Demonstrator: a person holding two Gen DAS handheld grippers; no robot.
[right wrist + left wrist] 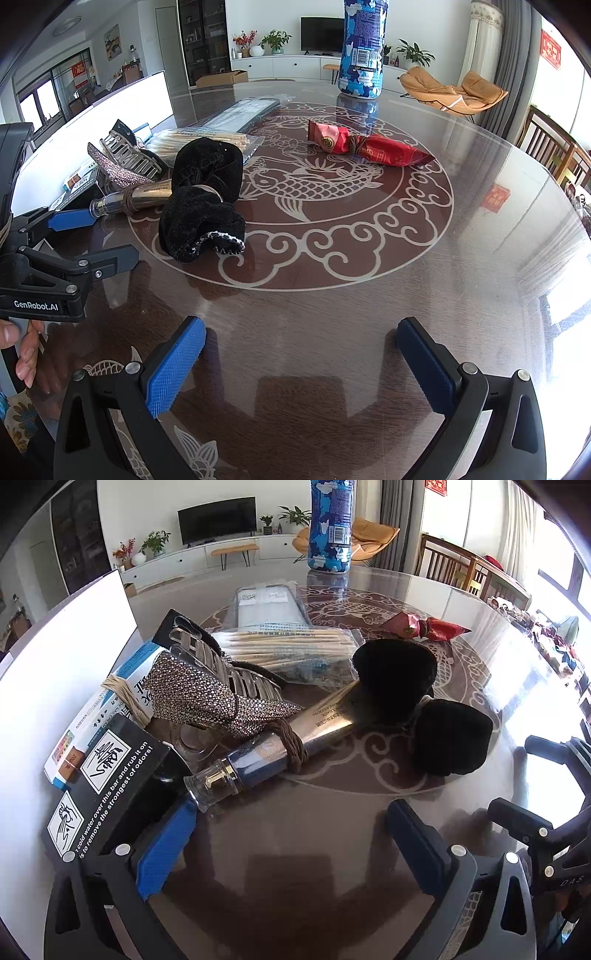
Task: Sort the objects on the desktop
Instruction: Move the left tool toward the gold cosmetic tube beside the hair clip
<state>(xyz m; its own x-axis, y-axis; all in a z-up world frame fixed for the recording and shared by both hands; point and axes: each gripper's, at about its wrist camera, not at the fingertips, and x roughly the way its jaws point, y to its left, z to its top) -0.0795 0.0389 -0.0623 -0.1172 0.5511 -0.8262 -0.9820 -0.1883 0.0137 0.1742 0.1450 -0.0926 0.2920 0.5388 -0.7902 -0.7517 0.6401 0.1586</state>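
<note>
Desktop objects crowd the area ahead and to the left of the left gripper (291, 845), whose fingers are spread wide with nothing between them. Furthest left, a white box (55, 672) walls off that side; against it lie a black card (107, 794), a rhinestone hair clip (218, 698) and a bag of cotton swabs (291, 646). A cream tube (273, 749), bound with brown cord, lies diagonally with its clear cap just beside the left finger's blue pad. Its far end is hidden under a black scrunchie (417, 698) ahead of the jaws. Bare glass table (332, 314) spreads between and before the right gripper (301, 369), likewise spread and empty, giving open room to the right. Beyond it lies a red snack packet (369, 147), well apart from the pile, and a blue bottle (360, 51) stands near the far table edge.
</note>
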